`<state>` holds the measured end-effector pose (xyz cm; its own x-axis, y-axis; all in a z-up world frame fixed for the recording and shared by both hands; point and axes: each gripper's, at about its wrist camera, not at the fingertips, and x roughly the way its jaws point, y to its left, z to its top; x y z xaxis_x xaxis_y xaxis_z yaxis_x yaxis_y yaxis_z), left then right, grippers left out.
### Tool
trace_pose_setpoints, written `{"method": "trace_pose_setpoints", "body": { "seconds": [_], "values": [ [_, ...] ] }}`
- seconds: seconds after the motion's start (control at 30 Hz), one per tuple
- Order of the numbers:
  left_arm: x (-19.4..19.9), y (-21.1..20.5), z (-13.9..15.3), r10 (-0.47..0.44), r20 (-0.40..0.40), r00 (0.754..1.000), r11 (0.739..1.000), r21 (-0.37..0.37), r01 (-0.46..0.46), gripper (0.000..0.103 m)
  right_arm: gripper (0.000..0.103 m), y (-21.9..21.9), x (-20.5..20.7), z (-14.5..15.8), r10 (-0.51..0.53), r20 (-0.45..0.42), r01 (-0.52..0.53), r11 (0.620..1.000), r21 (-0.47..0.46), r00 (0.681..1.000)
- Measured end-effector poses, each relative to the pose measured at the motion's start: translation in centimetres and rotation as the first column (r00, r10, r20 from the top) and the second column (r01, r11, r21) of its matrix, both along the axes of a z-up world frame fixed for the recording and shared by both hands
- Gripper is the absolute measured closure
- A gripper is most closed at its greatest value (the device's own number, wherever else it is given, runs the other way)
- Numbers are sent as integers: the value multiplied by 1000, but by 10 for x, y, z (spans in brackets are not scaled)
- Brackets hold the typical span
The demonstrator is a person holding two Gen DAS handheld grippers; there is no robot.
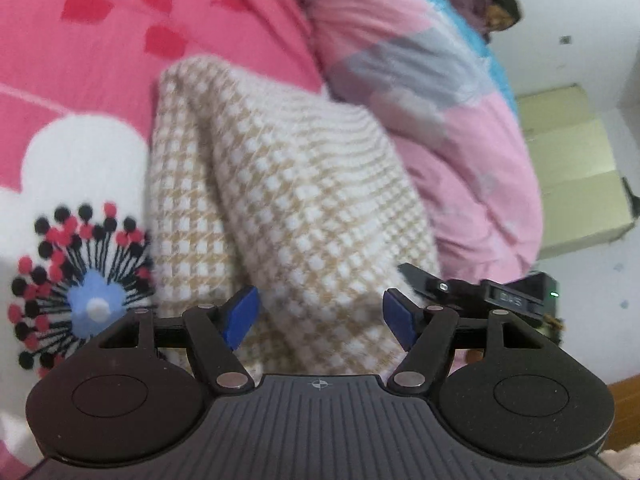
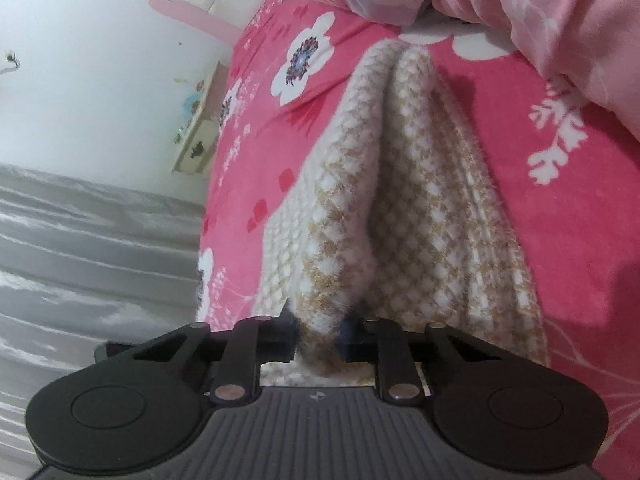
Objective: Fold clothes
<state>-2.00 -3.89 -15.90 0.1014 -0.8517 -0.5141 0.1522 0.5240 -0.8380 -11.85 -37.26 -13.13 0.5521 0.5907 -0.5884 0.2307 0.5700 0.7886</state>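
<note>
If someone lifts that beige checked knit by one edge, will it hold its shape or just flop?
Probably flop: the checked knit already sags into soft ridges where the right hand-held gripper pinches a fold. Its fuzzy surface likely grips rather than slips. It looks thick, so perhaps slightly weighty.

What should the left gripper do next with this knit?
Probably ease the left gripper forward and close on the checked knit garment: its blue pads stand apart with nothing pinched, while the right gripper already clamps a fold.

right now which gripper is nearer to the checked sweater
Right. The right gripper has its fingers pinched on a fold of the checked sweater. The left gripper is open, just short of it.
</note>
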Motion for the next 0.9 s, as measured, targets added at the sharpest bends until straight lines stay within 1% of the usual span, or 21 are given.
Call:
{"method": "trace_pose_setpoints", "body": {
  "seconds": [0.1,0.17,0.2,0.23,0.3,0.4,0.47,0.5,0.57,0.6,0.67,0.7,0.8,0.87,0.9],
  "values": [
    [-5,-4,-13,37,-48,998,999,-28,-38,35,87,6,-3,-7,4,-19,-4,1000,-7,1000],
    [-8,-6,-20,59,-71,996,997,-44,-62,41,87,8,-6,-11,-4,-29,4,1000,6,1000],
    [-12,-5,-17,67,-51,996,996,-50,-70,45,87,8,-7,-12,-8,-31,9,1000,12,999],
    [-15,-4,-14,76,-37,996,995,-56,-78,47,87,9,-8,-11,-8,-30,8,1000,16,1000],
    [-20,2,-5,91,-37,995,993,-79,-94,52,88,10,-10,-4,-2,-19,2,1000,31,1000],
    [-26,9,10,97,-34,995,989,-106,-101,54,88,16,-18,14,29,13,-30,999,39,999],
    [-34,14,19,91,-11,996,989,-113,-92,54,88,21,-26,25,57,34,-58,997,44,998],
    [-38,16,20,85,0,996,991,-108,-85,54,88,24,-30,28,71,42,-73,996,43,997],
    [-44,16,12,60,15,998,997,-58,-59,55,88,29,-36,23,94,35,-95,995,34,995],
    [-47,17,9,51,21,998,998,-42,-50,58,88,32,-38,14,94,3,-94,995,37,996],
    [-50,20,13,53,24,998,997,-57,-52,59,88,36,-41,0,78,-39,-76,995,67,996],
    [-52,22,15,54,26,998,997,-64,-52,58,88,37,-44,2,72,-30,-69,995,73,997],
    [-58,28,22,44,47,998,995,-95,-40,58,88,39,-52,23,88,43,-91,994,60,995],
    [-63,29,11,29,45,999,997,-67,-26,58,88,45,-57,21,117,37,-118,992,39,992],
    [-65,29,1,15,41,999,999,-35,-14,58,88,48,-59,17,126,23,-127,991,34,992]
  ]
}}
